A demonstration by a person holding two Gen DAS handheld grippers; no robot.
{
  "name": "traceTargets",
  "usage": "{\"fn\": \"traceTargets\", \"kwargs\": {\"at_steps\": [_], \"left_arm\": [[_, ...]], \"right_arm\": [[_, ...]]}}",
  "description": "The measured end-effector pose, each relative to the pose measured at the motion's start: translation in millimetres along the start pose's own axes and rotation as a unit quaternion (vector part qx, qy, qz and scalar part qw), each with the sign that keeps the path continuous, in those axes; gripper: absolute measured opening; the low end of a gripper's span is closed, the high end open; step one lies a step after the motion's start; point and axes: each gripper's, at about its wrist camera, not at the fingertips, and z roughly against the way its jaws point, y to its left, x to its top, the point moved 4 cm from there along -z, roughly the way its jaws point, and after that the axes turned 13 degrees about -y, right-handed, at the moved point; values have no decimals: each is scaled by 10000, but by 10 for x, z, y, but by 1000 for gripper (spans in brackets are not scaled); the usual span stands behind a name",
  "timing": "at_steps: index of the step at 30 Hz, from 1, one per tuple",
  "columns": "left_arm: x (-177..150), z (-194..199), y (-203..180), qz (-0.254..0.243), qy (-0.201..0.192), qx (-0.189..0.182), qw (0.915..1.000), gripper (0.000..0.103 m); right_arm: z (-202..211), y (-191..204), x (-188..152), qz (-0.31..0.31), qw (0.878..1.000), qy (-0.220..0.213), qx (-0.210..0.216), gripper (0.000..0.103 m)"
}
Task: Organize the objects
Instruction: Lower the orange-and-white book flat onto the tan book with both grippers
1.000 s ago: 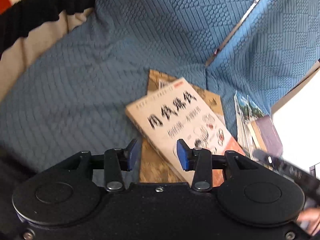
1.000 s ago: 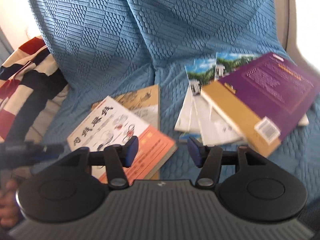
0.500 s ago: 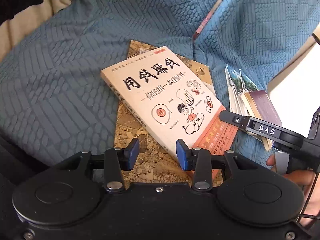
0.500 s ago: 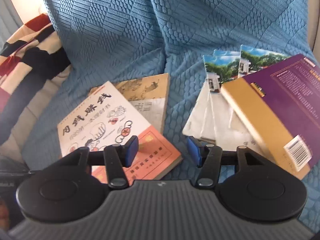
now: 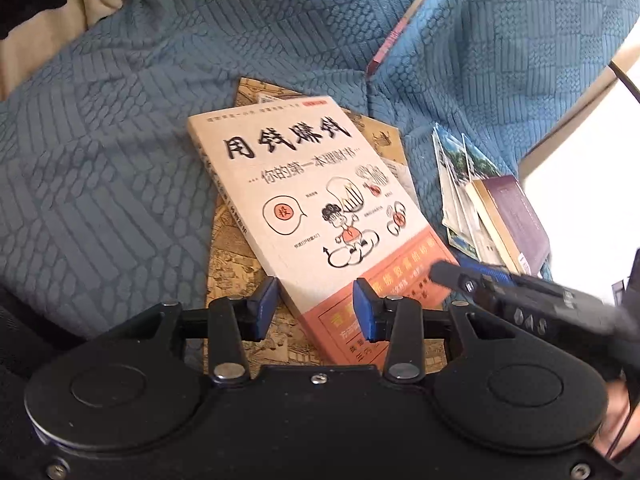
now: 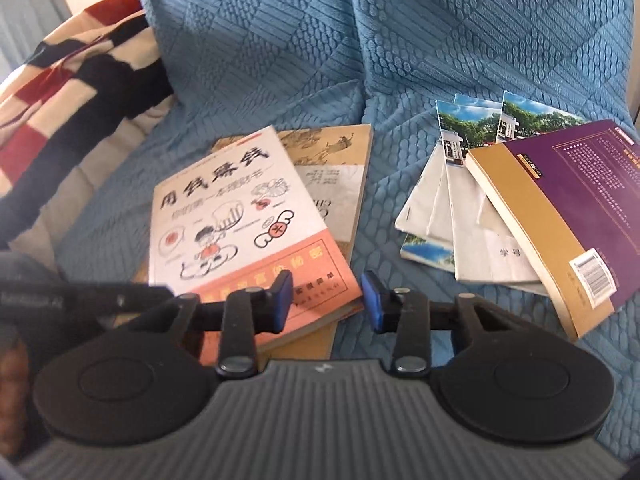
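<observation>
A cream book with an orange band (image 5: 320, 200) lies askew on a brown illustrated book (image 5: 236, 276) on the blue sofa cover; both also show in the right wrist view (image 6: 240, 216), (image 6: 336, 160). To the right, a purple and gold book (image 6: 568, 208) lies on several thin booklets (image 6: 452, 188); that pile shows in the left wrist view (image 5: 508, 220). My left gripper (image 5: 314, 308) is open and empty over the cream book's near corner. My right gripper (image 6: 326, 300) is open and empty at that book's near right corner.
A striped red, black and cream blanket (image 6: 60, 92) lies at the sofa's left. The blue textured cover (image 6: 400, 40) rises behind as the backrest. A thin book edge (image 5: 400, 28) sticks from the seam. The right gripper's arm (image 5: 520, 300) reaches in from the right.
Both grippers have moved in closer to the cream book. The right gripper has shifted left from the purple pile towards it. Jaws stay open.
</observation>
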Motion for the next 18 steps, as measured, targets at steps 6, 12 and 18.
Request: {"fn": "traceTargets", "kwargs": {"at_steps": [6, 12, 18], "left_arm": [[52, 19, 54, -125, -53, 131, 9998, 38], [111, 3, 90, -286, -73, 250, 9993, 38], [168, -13, 148, -355, -112, 312, 9988, 38]], "right_arm": [[162, 193, -79, 347, 9993, 87, 48, 30], [288, 366, -167, 503, 9986, 125, 110, 30], [349, 517, -231, 462, 9986, 189, 182, 30]]}}
